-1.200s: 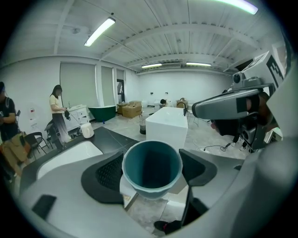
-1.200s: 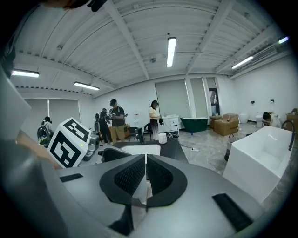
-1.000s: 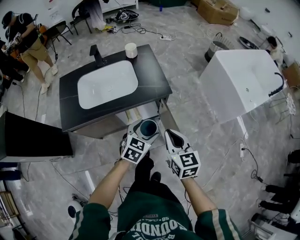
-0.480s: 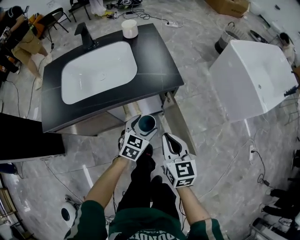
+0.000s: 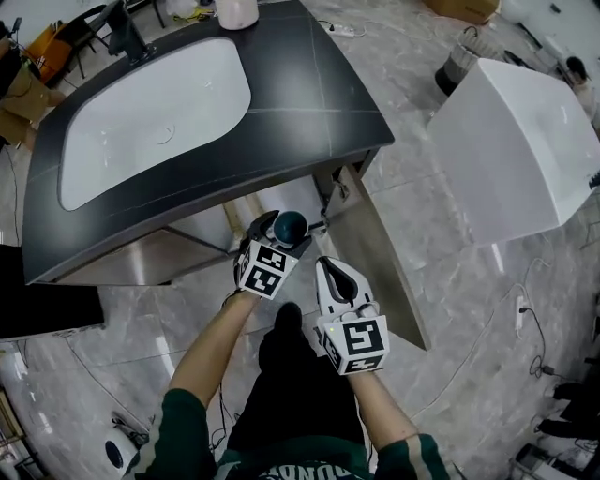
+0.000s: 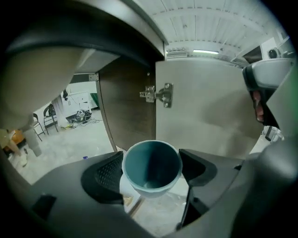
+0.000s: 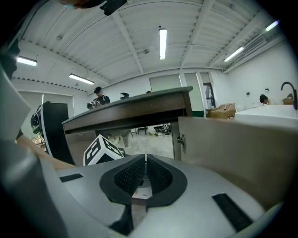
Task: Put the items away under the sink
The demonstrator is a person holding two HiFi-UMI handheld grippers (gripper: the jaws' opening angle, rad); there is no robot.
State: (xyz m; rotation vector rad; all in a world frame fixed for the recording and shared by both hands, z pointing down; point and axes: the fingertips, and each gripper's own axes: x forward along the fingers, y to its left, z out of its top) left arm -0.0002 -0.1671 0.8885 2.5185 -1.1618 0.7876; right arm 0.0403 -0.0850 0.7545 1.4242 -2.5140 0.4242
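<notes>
A teal cup [image 5: 291, 227] sits upright between the jaws of my left gripper [image 5: 279, 228], which is shut on its sides; in the left gripper view the cup [image 6: 152, 167] fills the gap between the pads. It hangs just in front of the opening under the dark sink counter [image 5: 309, 84], beside the open cabinet door [image 5: 375, 253]. That door [image 6: 209, 111] and its hinge [image 6: 163, 95] are close ahead. My right gripper [image 5: 336, 278] is lower and to the right, shut with nothing in it; its pads [image 7: 135, 174] meet.
A white basin [image 5: 150, 112] sits in the counter, with a black tap [image 5: 127, 36] and a white container [image 5: 237, 11] at the back. A large white tub [image 5: 525, 141] stands to the right, a black panel [image 5: 42, 309] to the left. My shoe [image 5: 286, 319] is below.
Both grippers have sunk and come nearer the cabinet; the counter looms larger and the view has dropped with them. The cup stays in the left jaws, the right jaws stay together.
</notes>
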